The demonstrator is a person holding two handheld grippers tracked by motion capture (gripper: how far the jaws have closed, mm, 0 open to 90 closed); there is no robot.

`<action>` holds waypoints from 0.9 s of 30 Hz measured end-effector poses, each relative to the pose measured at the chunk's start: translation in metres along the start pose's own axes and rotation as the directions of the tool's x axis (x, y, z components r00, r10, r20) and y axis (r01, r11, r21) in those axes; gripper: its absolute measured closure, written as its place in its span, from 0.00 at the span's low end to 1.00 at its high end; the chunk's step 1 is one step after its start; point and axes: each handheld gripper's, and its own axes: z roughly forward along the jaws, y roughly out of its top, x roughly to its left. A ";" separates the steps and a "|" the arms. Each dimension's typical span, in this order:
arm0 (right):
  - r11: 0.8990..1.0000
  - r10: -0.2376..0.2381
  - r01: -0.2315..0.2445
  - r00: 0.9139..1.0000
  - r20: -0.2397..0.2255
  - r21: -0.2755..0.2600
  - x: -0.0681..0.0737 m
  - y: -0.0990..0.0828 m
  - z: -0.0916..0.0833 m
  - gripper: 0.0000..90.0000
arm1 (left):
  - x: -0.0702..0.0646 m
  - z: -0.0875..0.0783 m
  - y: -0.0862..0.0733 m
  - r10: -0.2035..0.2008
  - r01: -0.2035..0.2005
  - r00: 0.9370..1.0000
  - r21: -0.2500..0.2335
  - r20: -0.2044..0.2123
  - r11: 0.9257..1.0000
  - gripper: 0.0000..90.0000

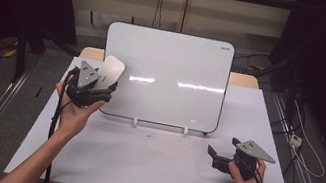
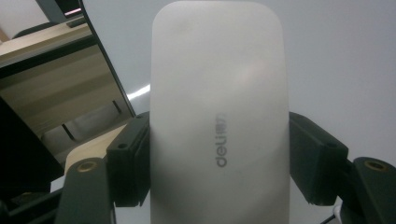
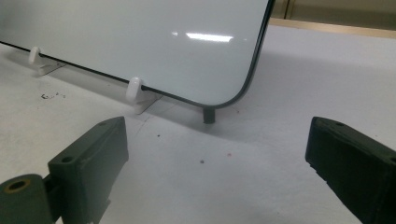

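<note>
We are holding the whiteboard eraser (image 1: 110, 73) clamped in the left gripper (image 1: 100, 91), at the left of the high view, right against the upper left part of the whiteboard (image 1: 174, 73). In the left gripper view the eraser (image 2: 219, 116) is standing tall between the two black jaws, which are pressing on its long sides, with the white board face (image 2: 345, 56) close behind it. The right gripper (image 1: 215, 154) is resting low at the lower right of the high view, its jaws standing wide apart over the table (image 1: 137, 168) with nothing between them, looking toward the board's lower corner (image 3: 233, 100) and its small white foot (image 3: 135, 91).

We are judging the risks from here. The board is only leaning on small feet, so a hard push high up could be tipping or sliding it back, since the right gripper is not bracing it. The jaws are gripping a smooth, rounded body near its lower half, so dragging across the board could be twisting the eraser out of the grip. A tilted eraser would be wiping with an edge only.
</note>
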 end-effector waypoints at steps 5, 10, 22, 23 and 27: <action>1.000 -0.006 0.006 1.000 -0.007 0.000 0.002 0.000 0.000 0.07 | -0.007 0.005 -0.008 0.032 -0.032 0.999 0.024 0.003 0.999 0.35; 1.000 0.001 -0.001 1.000 -0.008 0.002 0.001 0.000 -0.001 0.06 | -0.015 0.009 -0.013 0.034 -0.035 0.999 0.031 0.012 0.999 0.35; 1.000 -0.001 0.002 1.000 -0.014 0.002 0.001 0.000 0.000 0.06 | -0.027 0.024 -0.024 0.093 -0.096 0.995 0.094 0.038 0.991 0.35; 1.000 -0.002 0.002 1.000 -0.014 0.002 0.001 0.000 0.000 0.06 | -0.027 0.026 -0.025 0.092 -0.096 0.995 0.094 0.036 0.991 0.35; 1.000 0.001 -0.001 1.000 -0.008 0.005 0.001 0.000 0.000 0.06 | -0.028 0.033 -0.029 0.106 -0.110 0.994 0.102 0.038 0.989 0.35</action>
